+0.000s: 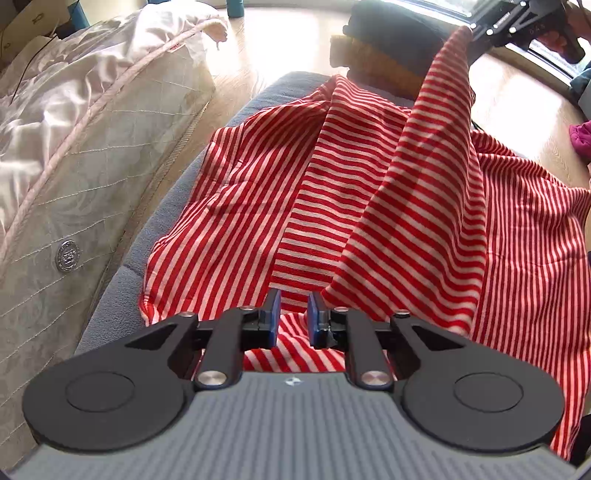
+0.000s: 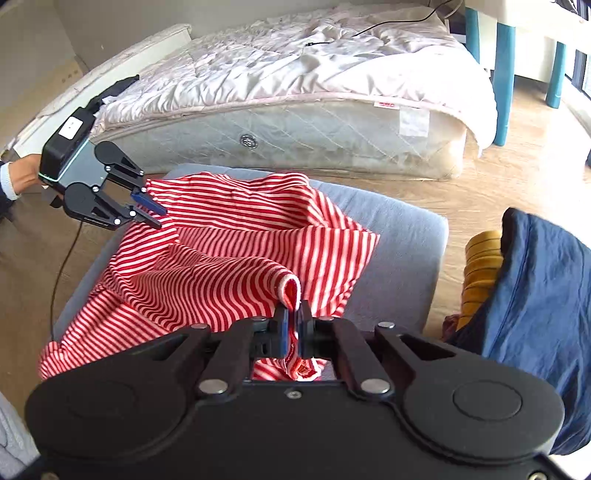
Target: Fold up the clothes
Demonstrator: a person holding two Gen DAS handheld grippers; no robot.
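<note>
Grey cushion (image 2: 406, 236) | striped garment (image 2: 236, 236) pinched in right claw (image 2: 292, 325)

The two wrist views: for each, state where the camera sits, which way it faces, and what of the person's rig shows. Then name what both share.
Left wrist: on the left gripper, facing along the striped garment toward the window; right gripper shows top right.
Right wrist: on the right gripper, facing the bed; left gripper and a hand show.
Shared: garment, grey cushion.
</note>
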